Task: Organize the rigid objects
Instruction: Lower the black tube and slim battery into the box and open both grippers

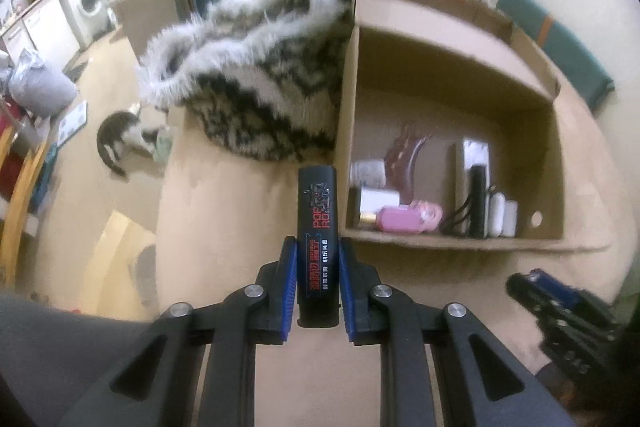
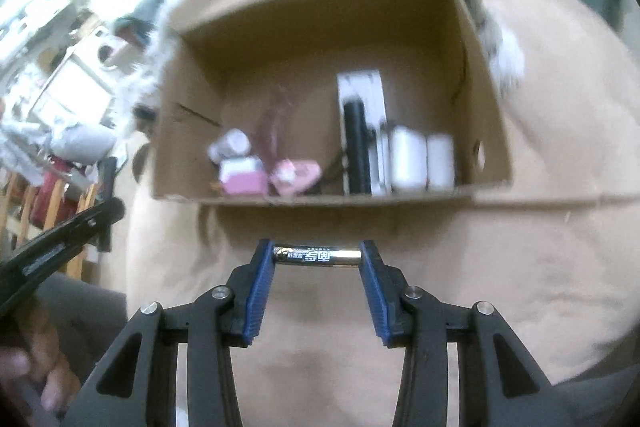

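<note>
My left gripper (image 1: 317, 247) is shut on a black lighter (image 1: 318, 211) with red print, which stands upright between the blue pads, just left of the near corner of an open cardboard box (image 1: 452, 241). My right gripper (image 2: 318, 251) is shut on a silver battery (image 2: 318, 255), held crosswise end to end between its fingertips, in front of the cardboard box (image 2: 340, 197). Inside the box lie pink cases (image 2: 296, 175), white containers (image 2: 408, 157), a black tube (image 2: 356, 147) and several other small items.
A furry black-and-white blanket (image 1: 256, 75) is heaped left of the box on a tan cushion (image 1: 224, 195). A cat (image 1: 118, 139) sits on the floor at left. The right gripper's body (image 1: 560, 307) shows at lower right, the left one's (image 2: 60, 243) at lower left.
</note>
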Demonstrator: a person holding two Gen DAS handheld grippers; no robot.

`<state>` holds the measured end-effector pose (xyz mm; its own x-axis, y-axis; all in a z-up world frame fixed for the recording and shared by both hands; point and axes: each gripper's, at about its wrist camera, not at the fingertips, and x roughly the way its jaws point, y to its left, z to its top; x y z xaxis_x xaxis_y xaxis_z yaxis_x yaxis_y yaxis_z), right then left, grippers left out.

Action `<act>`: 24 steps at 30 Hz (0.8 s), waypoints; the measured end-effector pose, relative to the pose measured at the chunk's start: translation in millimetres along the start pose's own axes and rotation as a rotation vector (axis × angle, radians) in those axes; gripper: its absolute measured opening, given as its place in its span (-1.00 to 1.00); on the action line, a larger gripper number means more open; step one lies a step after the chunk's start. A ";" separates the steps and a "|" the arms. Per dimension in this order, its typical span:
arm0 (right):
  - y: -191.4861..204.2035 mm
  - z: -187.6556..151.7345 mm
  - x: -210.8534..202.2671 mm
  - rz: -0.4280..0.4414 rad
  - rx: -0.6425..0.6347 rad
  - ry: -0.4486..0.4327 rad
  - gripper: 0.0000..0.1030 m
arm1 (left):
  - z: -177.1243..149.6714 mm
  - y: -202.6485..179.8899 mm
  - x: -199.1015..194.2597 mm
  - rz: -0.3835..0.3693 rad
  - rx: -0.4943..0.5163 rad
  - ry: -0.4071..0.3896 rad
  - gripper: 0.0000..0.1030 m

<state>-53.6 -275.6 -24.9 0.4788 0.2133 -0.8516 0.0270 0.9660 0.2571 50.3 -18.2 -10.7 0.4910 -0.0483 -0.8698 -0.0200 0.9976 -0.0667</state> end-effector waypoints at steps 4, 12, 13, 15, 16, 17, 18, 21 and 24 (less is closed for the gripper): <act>17.3 33.2 -16.8 0.001 -0.065 -0.071 -0.13 | 15.2 -10.5 -16.0 -0.010 0.028 -0.057 -0.66; 28.1 90.9 -3.2 0.005 -0.134 -0.154 -0.13 | 51.2 -38.8 -11.3 -0.016 0.101 -0.087 -0.66; 26.5 95.8 2.1 0.007 -0.132 -0.154 -0.13 | 55.1 -41.9 -7.0 -0.027 0.106 -0.083 -0.66; 20.1 101.9 13.1 0.012 -0.119 -0.147 -0.13 | 63.8 -48.4 8.0 -0.046 0.099 -0.077 -0.66; 16.7 105.2 19.9 0.010 -0.109 -0.138 -0.13 | 65.7 -49.9 13.4 -0.048 0.100 -0.075 -0.66; 13.1 107.2 27.8 0.011 -0.097 -0.127 -0.13 | 68.6 -53.7 25.3 -0.038 0.105 -0.062 -0.66; 9.7 107.0 34.1 0.012 -0.091 -0.116 -0.13 | 69.3 -56.4 34.3 -0.037 0.111 -0.053 -0.66; 1.8 104.1 53.1 0.014 -0.077 -0.071 -0.13 | 67.6 -61.2 54.6 -0.064 0.140 -0.032 -0.66; -3.7 102.2 63.5 0.010 -0.066 -0.037 -0.13 | 61.4 -61.1 66.1 -0.070 0.143 -0.025 -0.66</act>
<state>66.4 -280.5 -33.3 0.5112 0.2186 -0.8312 -0.0352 0.9716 0.2339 137.4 -79.2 -34.2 0.5082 -0.1187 -0.8530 0.1387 0.9888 -0.0549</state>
